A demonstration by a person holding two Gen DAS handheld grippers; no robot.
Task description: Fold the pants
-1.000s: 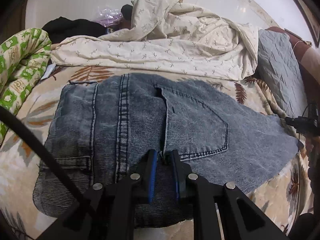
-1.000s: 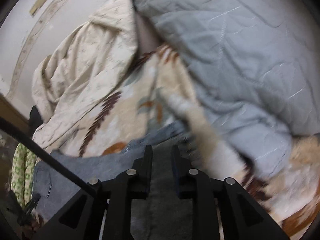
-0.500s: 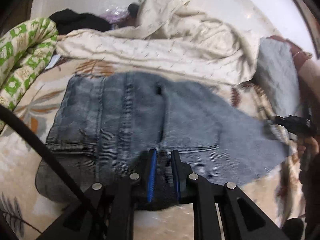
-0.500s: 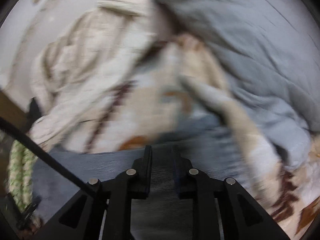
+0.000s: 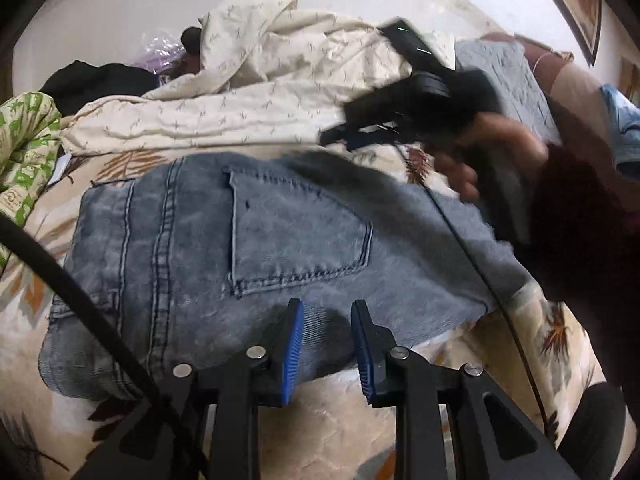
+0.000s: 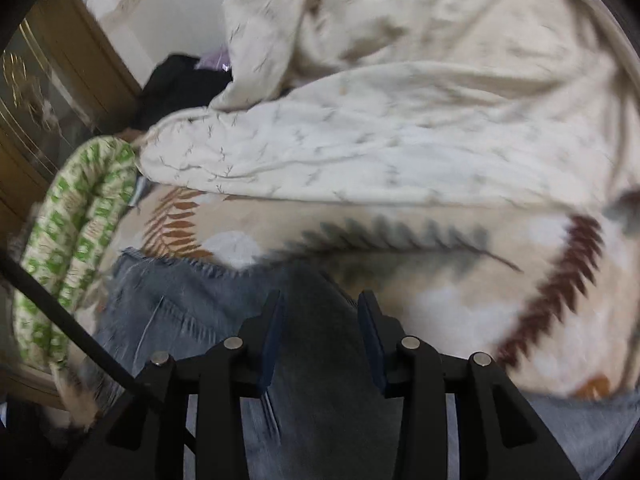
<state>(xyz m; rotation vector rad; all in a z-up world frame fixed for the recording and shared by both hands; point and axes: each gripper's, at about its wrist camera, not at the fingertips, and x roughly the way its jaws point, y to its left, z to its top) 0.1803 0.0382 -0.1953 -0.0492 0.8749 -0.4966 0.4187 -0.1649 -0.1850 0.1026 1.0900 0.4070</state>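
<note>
Already the jeans [image 5: 280,248] lie folded into a compact block on the leaf-print bedspread [image 5: 552,344], back pocket [image 5: 296,236] facing up, just ahead of the left gripper [image 5: 326,344]. That gripper is released: its blue-padded jaws stand apart with nothing between them, the tips hovering over the near edge of the denim. From its camera, the right gripper [image 5: 340,136] appears ahead and to the right, blurred, above the far edge of the jeans, with the person's hand [image 5: 492,152] wrapped round its handle.

From the right gripper's [image 6: 320,320] own camera, its jaws are likewise spread. Dark denim shows in the gap and below them, but the blur makes it hard to tell whether the pads touch the cloth; nothing looks pinched. Beyond its tips lies the bedspread, then a rumpled cream quilt [image 6: 400,120], and off to the left a green patterned blanket [image 6: 80,232].

Judging from how things lie, at least one fold is done: a denim layer rests over the seat and the bundle is short. Whether another fold is intended cannot be told; the right end looks uneven, so smoothing or one more fold may remain.
</note>
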